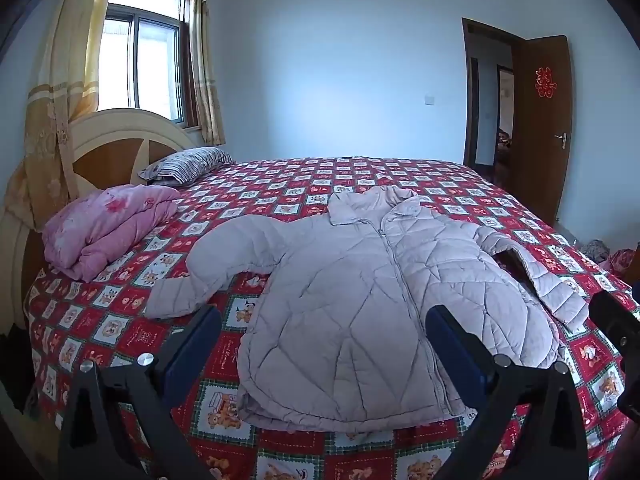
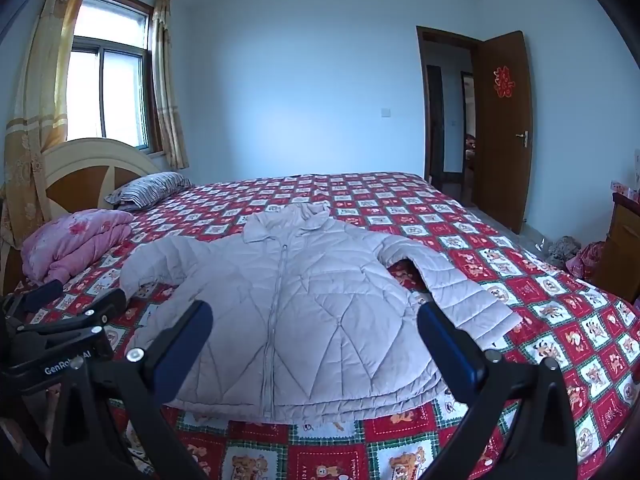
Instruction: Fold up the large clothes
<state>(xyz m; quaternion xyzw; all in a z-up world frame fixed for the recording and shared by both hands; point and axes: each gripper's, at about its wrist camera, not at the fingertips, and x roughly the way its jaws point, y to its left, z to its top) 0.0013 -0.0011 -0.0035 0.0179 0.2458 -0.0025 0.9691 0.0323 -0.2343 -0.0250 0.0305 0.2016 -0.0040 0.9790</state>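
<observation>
Both grippers sit nearest the lens, low over the near edge of the bed, nothing between the fingers of either. Left gripper [image 1: 324, 332]: jaws spread wide, blue pads clear of the fabric, hovering above the hem. Right gripper [image 2: 314, 328]: same, jaws wide apart, holding nothing.

Left to right across the bed:
- curtain [image 1: 60, 92] hanging over the window [image 1: 140, 52], wooden headboard [image 1: 116, 148] under it
- pink quilt [image 1: 104, 228] bundled at the head end, striped pillow [image 1: 188, 164] behind it
- puffer jacket [image 1: 360, 300], pale lilac, lying flat and front-up mid-bed on the red checked bedspread [image 1: 400, 176], zipped, collar toward the far wall, hem toward the cameras. Its sleeve on the picture's left bends down to a cuff near the left gripper's finger; the other sleeve runs out diagonally toward the right edge of the bed. Not folded yet.
- open brown door [image 1: 540, 120] with a red paper cutout on it, at the far right wall
- some clothes or bags on the floor [image 2: 576, 252] past the bed corner, too small to identify, probably fabric.

Right wrist view also catches the left gripper's body at its left edge, beside the jacket's sleeve.
</observation>
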